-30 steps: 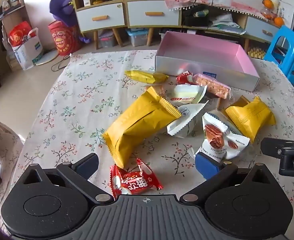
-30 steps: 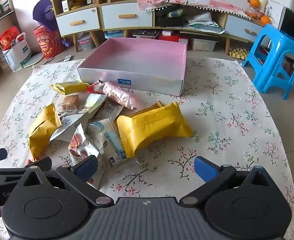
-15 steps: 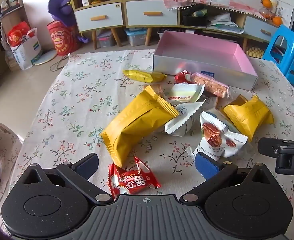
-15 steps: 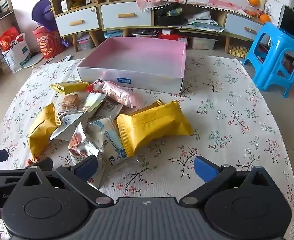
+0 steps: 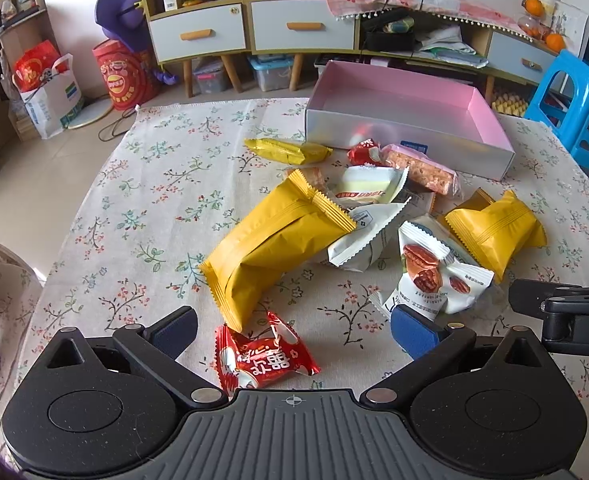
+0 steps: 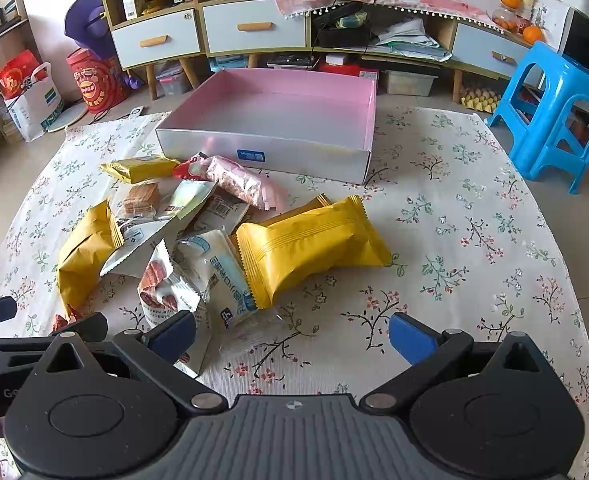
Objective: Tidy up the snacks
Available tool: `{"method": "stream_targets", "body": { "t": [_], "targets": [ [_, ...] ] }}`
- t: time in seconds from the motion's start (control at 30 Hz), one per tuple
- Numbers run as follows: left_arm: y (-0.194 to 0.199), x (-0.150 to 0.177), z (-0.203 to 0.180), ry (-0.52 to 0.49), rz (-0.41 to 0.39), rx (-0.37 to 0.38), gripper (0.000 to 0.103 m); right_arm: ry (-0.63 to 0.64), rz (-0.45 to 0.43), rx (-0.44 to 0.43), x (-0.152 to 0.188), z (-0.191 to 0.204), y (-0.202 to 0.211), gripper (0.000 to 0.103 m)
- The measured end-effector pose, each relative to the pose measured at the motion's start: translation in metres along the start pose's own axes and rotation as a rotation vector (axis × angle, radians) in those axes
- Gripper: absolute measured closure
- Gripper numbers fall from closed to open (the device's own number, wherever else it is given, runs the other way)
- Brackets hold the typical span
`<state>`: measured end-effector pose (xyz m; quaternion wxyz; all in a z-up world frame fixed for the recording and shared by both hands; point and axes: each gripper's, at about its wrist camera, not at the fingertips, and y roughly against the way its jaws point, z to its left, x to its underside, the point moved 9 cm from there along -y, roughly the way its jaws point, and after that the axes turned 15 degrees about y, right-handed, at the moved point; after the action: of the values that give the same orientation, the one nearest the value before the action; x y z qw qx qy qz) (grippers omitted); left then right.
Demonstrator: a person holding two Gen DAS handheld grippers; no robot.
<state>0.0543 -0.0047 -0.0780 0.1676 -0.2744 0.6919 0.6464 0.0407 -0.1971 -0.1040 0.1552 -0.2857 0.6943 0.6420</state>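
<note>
Several snack packets lie heaped on a floral tablecloth in front of an empty pink-lined box. My left gripper is open above a small red candy packet, which lies between its blue fingertips. A big yellow bag and a white nut packet sit just beyond. My right gripper is open over bare cloth and a clear wrapper edge. A second yellow bag and a white-blue packet lie ahead of it.
A blue plastic stool stands right of the table. Low cabinets with drawers line the back wall, and bags sit on the floor at left. Each gripper's black body shows at the other view's edge.
Both views have shifted slightly: the snacks and box sit a little farther ahead and lower in frame. Both grippers stay open and no packet has moved.
</note>
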Motion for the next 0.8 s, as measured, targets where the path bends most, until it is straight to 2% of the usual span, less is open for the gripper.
{"method": "stream_targets", "body": {
  "t": [0.8],
  "targets": [
    [-0.0002,0.0020,0.0017,0.005,0.007,0.008,0.000,0.003,0.004,-0.001,0.0005,0.0006,-0.0014,0.010]
  ]
}}
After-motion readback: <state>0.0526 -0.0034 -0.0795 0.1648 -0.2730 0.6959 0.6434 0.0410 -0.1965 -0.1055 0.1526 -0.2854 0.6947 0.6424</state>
